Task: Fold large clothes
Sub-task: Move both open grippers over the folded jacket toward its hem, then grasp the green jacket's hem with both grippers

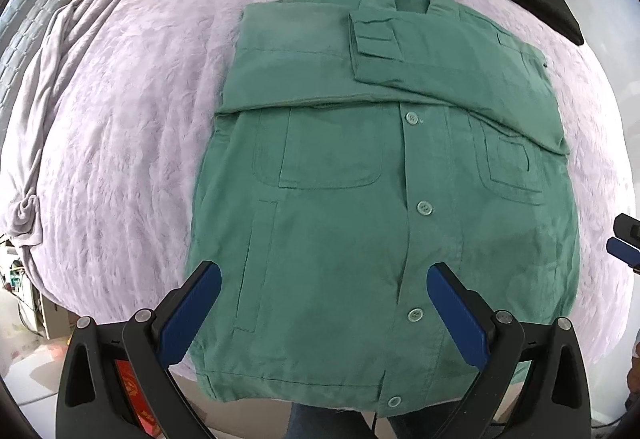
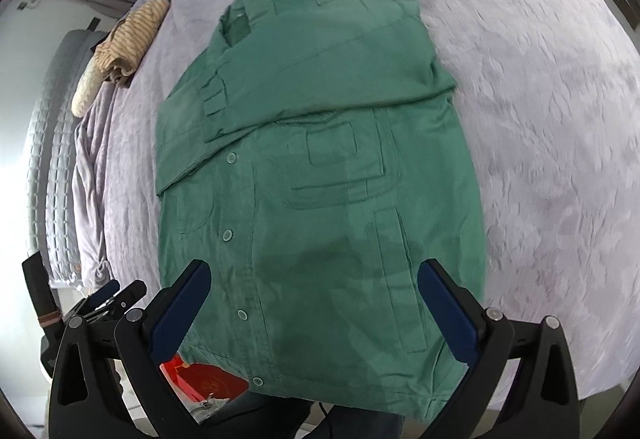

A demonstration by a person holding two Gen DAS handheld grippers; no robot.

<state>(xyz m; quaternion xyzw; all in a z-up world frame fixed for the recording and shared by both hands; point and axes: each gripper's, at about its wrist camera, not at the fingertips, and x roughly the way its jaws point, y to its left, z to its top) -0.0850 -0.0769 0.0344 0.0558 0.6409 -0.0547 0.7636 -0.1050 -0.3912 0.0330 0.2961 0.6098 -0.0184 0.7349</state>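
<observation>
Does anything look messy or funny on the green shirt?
Nothing much. The green shirt lies flat and buttoned on the purple blanket, sleeves folded across the chest. Only its bottom hem hangs slightly over the bed edge.

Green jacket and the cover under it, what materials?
Green jacket: looks like matte woven cotton or twill; crisp stitched pockets, flat creases, plastic-looking buttons. Lilac bed cover: seemingly plush fleece or velvet; brushed nap with shifting sheen. Exact fibres cannot be told.

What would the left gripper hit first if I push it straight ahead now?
Most likely the green jacket: the left gripper has its jaws open and empty, pointing at the jacket's lower front near the button placket, on the bed. How far above the fabric it sits is unclear.
</observation>
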